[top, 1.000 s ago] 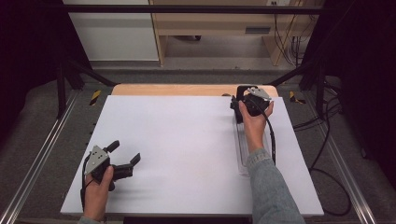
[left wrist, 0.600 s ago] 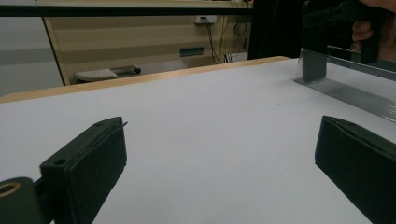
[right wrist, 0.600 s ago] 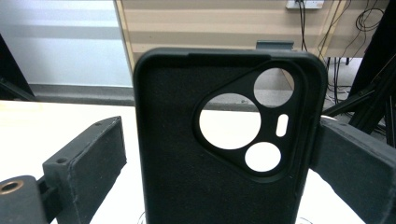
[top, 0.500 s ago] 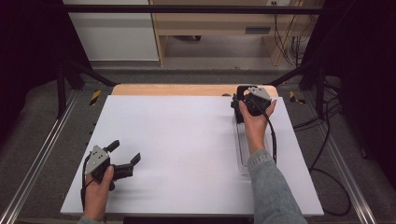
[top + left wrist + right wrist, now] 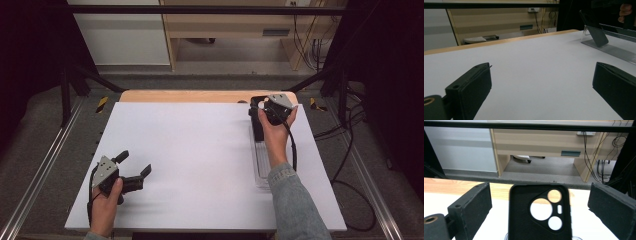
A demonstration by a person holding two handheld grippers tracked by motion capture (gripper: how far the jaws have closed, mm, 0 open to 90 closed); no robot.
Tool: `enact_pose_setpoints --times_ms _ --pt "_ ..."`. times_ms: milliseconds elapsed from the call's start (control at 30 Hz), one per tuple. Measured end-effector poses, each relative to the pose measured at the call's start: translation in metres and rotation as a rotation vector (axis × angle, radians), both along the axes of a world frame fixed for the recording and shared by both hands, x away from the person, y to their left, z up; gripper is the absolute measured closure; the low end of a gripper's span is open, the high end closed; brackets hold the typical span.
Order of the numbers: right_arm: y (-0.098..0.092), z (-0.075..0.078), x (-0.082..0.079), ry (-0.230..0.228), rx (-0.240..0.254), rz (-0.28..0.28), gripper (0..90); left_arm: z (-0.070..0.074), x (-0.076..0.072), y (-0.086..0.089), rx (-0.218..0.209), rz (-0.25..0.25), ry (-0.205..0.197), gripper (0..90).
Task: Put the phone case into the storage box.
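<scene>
One white table (image 5: 200, 150), one black phone case (image 5: 539, 212), one clear stand (image 5: 261, 160) and two grippers: left gripper (image 5: 134, 169), right gripper (image 5: 257, 107).

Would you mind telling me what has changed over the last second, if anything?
Nothing visibly changed. The left claw still rests open near the white table's front left, and the right claw still stands open around the black phone case on the clear stand at the far right.
</scene>
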State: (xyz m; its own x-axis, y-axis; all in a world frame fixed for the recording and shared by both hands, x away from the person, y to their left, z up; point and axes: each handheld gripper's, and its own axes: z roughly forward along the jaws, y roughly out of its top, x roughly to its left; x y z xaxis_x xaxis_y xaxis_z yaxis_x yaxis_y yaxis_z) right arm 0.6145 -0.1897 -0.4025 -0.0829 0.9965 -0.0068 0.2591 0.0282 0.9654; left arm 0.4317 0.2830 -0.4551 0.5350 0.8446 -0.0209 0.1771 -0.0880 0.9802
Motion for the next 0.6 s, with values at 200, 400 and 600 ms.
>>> enact_pose_setpoints --times_ms 200,400,600 --pt "-0.0029 0.0001 -0.0013 0.006 0.009 0.003 5.2 -0.0002 0.0002 -0.0003 0.000 -0.002 0.000 2.4" --pt "-0.0032 0.0031 -0.0021 0.005 0.030 0.013 5.2 0.0000 0.0001 -0.0001 -0.002 -0.002 0.000 2.4" --pt "-0.0022 0.0073 -0.0046 0.011 0.050 0.034 5.1 0.0006 0.0000 0.0004 -0.001 -0.002 -0.002 2.4"
